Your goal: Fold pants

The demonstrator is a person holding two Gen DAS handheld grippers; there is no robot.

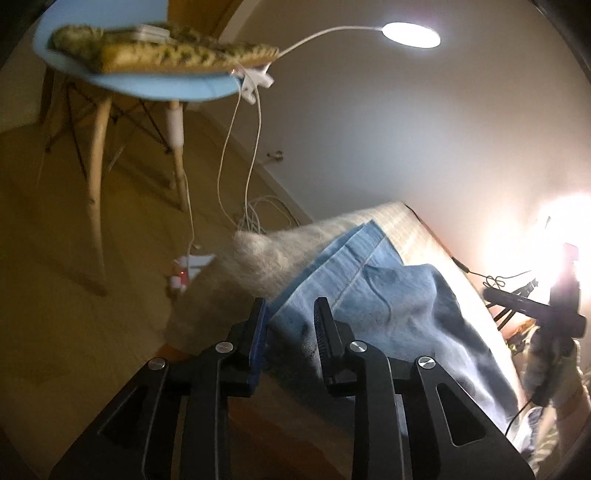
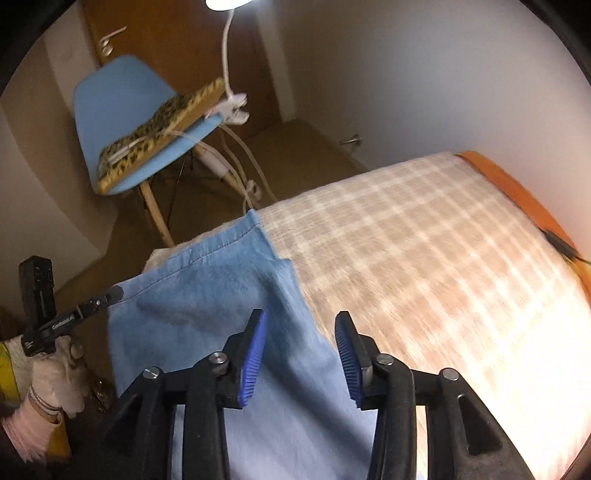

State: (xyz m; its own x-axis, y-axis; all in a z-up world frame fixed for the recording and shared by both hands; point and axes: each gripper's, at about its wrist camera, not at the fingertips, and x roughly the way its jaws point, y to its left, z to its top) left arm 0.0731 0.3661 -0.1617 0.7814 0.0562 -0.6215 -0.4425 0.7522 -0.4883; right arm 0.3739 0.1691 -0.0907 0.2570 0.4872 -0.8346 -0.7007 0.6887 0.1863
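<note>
1. Two tools work over one bed point(image 2: 424, 236), which is the biggest thing here: it carries a checked blanket point(image 2: 443, 266) and runs away from both cameras toward a pale wall.
2. The pants point(image 2: 207, 295), light blue denim, lie on the blanket along the bed's near-left side. Their long axis runs away from the cameras, with a stitched hem at the far end by the bed's edge; the near part looks doubled over, with a loose bulge in the left wrist view point(image 1: 399, 295).
3. A blue chair point(image 2: 122, 122) stands on the floor beyond the bed with a patterned cushion and a clip lamp point(image 1: 410, 35) on it; neither matters to the fold.
4. The right tool point(image 2: 301, 354) is partly open and holds nothing. The right-hand edge of the pants runs through the gap between the two jaws, with bare blanket to its right.
5. The left tool point(image 1: 291, 328) stands at a narrow gap, empty, the pads not pressing on cloth. The pants lie ahead of it and to its right. In the right wrist view its tip point(image 2: 110, 295) sits at the cloth's left edge, held by a gloved hand point(image 2: 59, 380).
6. Judged from this, each tool is at its own side edge, so the next fold probably runs along the long axis.
</note>
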